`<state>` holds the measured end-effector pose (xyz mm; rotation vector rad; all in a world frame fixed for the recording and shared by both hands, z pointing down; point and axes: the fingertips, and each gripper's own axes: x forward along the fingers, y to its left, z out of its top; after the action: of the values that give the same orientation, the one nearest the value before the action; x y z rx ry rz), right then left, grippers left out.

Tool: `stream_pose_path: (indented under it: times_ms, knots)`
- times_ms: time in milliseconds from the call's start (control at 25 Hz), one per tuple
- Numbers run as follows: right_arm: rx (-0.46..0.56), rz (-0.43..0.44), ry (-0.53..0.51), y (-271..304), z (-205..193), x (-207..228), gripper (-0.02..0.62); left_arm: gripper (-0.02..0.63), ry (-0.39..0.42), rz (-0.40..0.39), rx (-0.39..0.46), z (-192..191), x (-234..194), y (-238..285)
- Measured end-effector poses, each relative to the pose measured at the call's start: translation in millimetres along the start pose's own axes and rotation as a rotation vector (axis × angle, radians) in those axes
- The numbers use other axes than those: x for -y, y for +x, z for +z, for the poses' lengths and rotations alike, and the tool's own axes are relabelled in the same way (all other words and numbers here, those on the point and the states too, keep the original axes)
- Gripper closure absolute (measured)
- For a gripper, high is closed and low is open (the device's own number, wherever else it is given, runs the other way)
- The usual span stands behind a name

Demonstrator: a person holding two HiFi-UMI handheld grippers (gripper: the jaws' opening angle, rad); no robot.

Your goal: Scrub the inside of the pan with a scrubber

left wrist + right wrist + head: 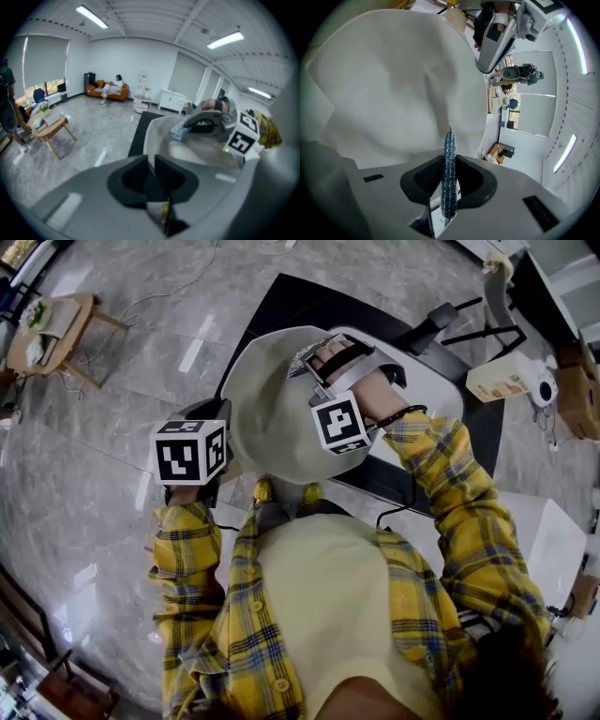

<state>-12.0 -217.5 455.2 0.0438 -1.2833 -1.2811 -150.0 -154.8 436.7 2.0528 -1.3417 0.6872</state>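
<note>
A pale cream pan (267, 409) is held up in front of the person, tilted. My left gripper (151, 165) is shut on the pan's thin rim (149, 140) at its near left side; in the head view the marker cube (190, 452) covers those jaws. My right gripper (317, 360) reaches into the pan from the far right. It is shut on a flat, glittery blue-silver scrubber (449, 171) that stands edge-on between the pads. The scrubber's tip (450, 133) is close against the pan's inner wall (393, 84). The scrubber (178, 131) also shows in the left gripper view.
A black mat (281, 296) lies on the white table under the pan. A white bottle (502, 381) stands at the right. A wooden stool (56, 334) is on the grey floor at far left. A person sits on an orange sofa (110, 90) far across the room.
</note>
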Motion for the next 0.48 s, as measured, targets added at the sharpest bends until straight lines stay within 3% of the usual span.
stream_pose_path:
  times_ms: [480]
  knots:
    - [0.123, -0.173, 0.112, -1, 20, 30, 0.515, 0.565, 0.002, 0.002, 0.019, 2, 4, -4]
